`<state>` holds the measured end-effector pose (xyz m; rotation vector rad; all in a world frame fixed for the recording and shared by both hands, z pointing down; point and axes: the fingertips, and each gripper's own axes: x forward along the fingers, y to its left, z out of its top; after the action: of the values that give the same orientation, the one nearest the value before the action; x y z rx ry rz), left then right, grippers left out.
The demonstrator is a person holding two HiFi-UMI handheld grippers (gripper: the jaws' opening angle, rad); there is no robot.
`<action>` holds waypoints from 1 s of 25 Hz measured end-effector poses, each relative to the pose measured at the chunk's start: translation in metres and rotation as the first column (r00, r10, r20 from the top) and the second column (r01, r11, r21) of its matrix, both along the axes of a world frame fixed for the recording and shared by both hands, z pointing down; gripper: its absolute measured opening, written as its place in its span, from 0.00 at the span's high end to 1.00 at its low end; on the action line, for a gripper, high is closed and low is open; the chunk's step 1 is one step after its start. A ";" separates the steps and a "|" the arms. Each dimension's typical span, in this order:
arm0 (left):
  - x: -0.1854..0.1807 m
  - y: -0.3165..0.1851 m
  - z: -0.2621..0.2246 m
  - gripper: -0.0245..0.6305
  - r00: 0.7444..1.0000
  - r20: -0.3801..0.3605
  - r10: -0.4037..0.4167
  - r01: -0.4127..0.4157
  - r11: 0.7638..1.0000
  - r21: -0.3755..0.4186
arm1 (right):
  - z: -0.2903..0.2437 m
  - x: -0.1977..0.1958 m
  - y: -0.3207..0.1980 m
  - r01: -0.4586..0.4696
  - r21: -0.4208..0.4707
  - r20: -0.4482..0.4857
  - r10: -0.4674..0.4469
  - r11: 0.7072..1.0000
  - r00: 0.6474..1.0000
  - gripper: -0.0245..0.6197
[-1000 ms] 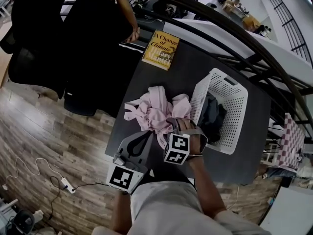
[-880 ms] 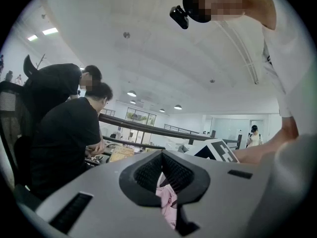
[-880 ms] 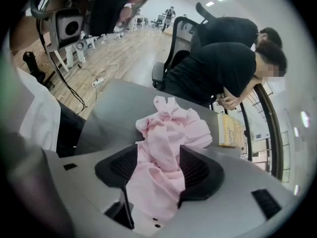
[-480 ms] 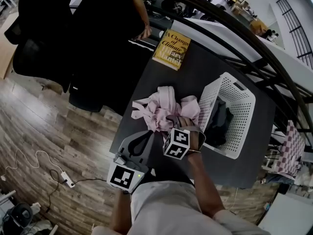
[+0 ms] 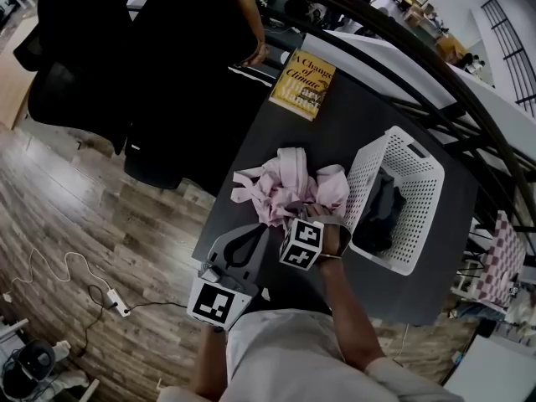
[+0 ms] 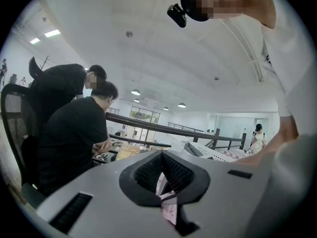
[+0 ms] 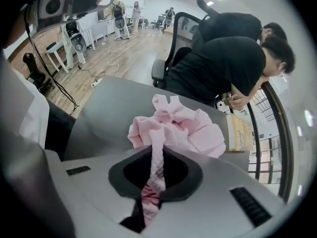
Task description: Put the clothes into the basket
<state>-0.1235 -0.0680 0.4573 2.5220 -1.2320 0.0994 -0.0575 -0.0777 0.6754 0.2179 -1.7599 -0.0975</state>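
Observation:
A crumpled pink garment [image 5: 289, 187] lies on the dark table [image 5: 352, 124], left of a white perforated basket [image 5: 412, 178] that holds dark clothes [image 5: 377, 212]. My right gripper [image 5: 308, 216] is at the garment's near edge. Its jaws are closing, and a strip of the pink garment [image 7: 171, 128] is pinched between them at the right gripper [image 7: 157, 150]. My left gripper [image 5: 255, 229] sits at the table's near left edge, touching the garment's lower edge. In its own view the left gripper [image 6: 161, 157] has its jaws together with a bit of pink cloth [image 6: 167, 209] between them.
A yellow book [image 5: 303, 85] lies at the table's far edge. A person in black [image 5: 193, 48] sits at the far left beside an office chair [image 5: 63, 90]. A dark railing [image 5: 444, 82] runs behind the table. A cable and plug [image 5: 113, 308] lie on the wooden floor.
The right gripper has nudged forward into the pink garment's near edge. The garment is bunched a little more against the basket. The left gripper has stayed put.

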 end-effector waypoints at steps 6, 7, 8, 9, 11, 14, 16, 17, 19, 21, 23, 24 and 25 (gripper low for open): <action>0.000 -0.001 -0.003 0.96 1.000 0.004 -0.003 0.003 1.000 0.009 | -0.028 -0.015 -0.006 -0.069 -0.024 0.143 0.072 0.997 0.987 0.91; 0.000 -0.001 -0.004 0.96 1.000 0.005 -0.003 0.003 1.000 0.010 | -0.033 -0.016 -0.007 -0.083 -0.024 0.167 0.086 0.996 0.982 0.92; 0.001 -0.001 -0.005 0.96 1.000 0.007 -0.004 0.003 1.000 0.013 | -0.037 -0.016 -0.008 -0.095 -0.024 0.189 0.098 0.995 0.977 0.92; 0.002 -0.001 -0.006 0.96 1.000 0.010 -0.002 0.002 1.000 0.015 | -0.042 -0.017 -0.009 -0.106 -0.025 0.210 0.109 0.994 0.972 0.92; 0.004 -0.001 -0.007 0.96 1.000 0.016 0.001 -0.001 1.000 0.019 | -0.051 -0.018 -0.011 -0.128 -0.030 0.251 0.132 0.991 0.959 0.92; 0.007 -0.002 -0.011 0.96 1.000 0.021 0.003 -0.004 1.000 0.025 | -0.064 -0.019 -0.014 -0.166 -0.040 0.312 0.170 0.985 0.935 0.92; 0.009 -0.002 -0.013 0.96 1.000 0.023 0.005 -0.005 1.000 0.027 | -0.072 -0.019 -0.015 -0.188 -0.044 0.348 0.191 0.981 0.918 0.92; 0.009 -0.002 -0.014 0.96 1.000 0.024 0.005 -0.006 1.000 0.029 | -0.075 -0.019 -0.015 -0.197 -0.047 0.366 0.201 0.979 0.909 0.92; 0.009 -0.001 -0.016 0.96 1.000 0.028 0.007 -0.008 0.999 0.032 | -0.082 -0.020 -0.015 -0.213 -0.053 0.396 0.216 0.976 0.893 0.92; 0.008 0.000 -0.019 0.96 0.999 0.033 0.011 -0.012 0.999 0.040 | -0.087 -0.022 -0.014 -0.225 -0.060 0.420 0.229 0.972 0.878 0.92; 0.009 0.000 -0.020 0.96 0.999 0.038 0.015 -0.017 0.999 0.042 | -0.091 -0.023 -0.014 -0.237 -0.067 0.444 0.242 0.969 0.863 0.92; 0.010 0.000 -0.020 0.96 0.999 0.039 0.017 -0.018 0.999 0.042 | -0.094 -0.023 -0.014 -0.243 -0.070 0.457 0.248 0.967 0.854 0.92; 0.011 0.000 -0.021 0.96 0.999 0.040 0.017 -0.019 0.999 0.043 | -0.097 -0.022 -0.014 -0.249 -0.074 0.470 0.254 0.966 0.845 0.92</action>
<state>-0.1125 -0.0676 0.4366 2.5803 -1.2390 0.1290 -0.0794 -0.0917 0.5788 0.4992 -2.2050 0.1725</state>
